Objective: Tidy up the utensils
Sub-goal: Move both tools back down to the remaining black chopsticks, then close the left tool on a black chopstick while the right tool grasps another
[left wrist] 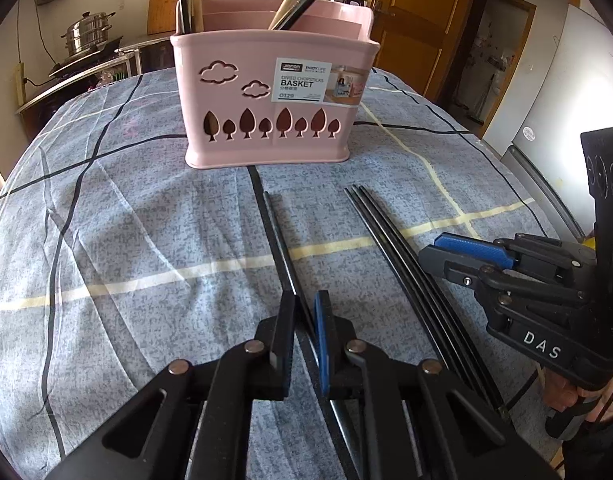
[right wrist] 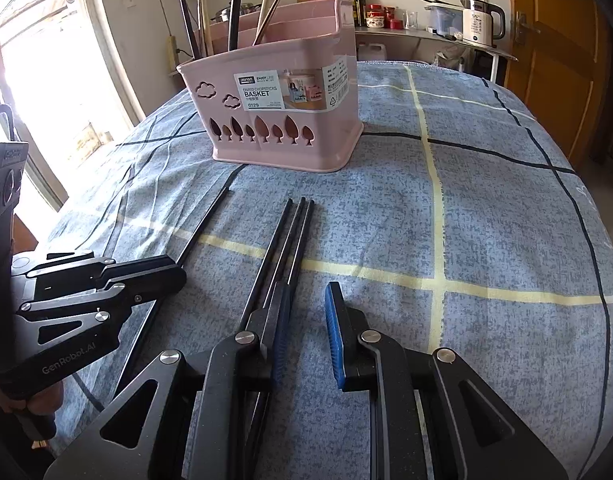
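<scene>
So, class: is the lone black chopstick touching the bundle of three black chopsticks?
Apart. The right wrist view shows blue cloth between the lone chopstick and the bundle of three all along their visible length.
</scene>
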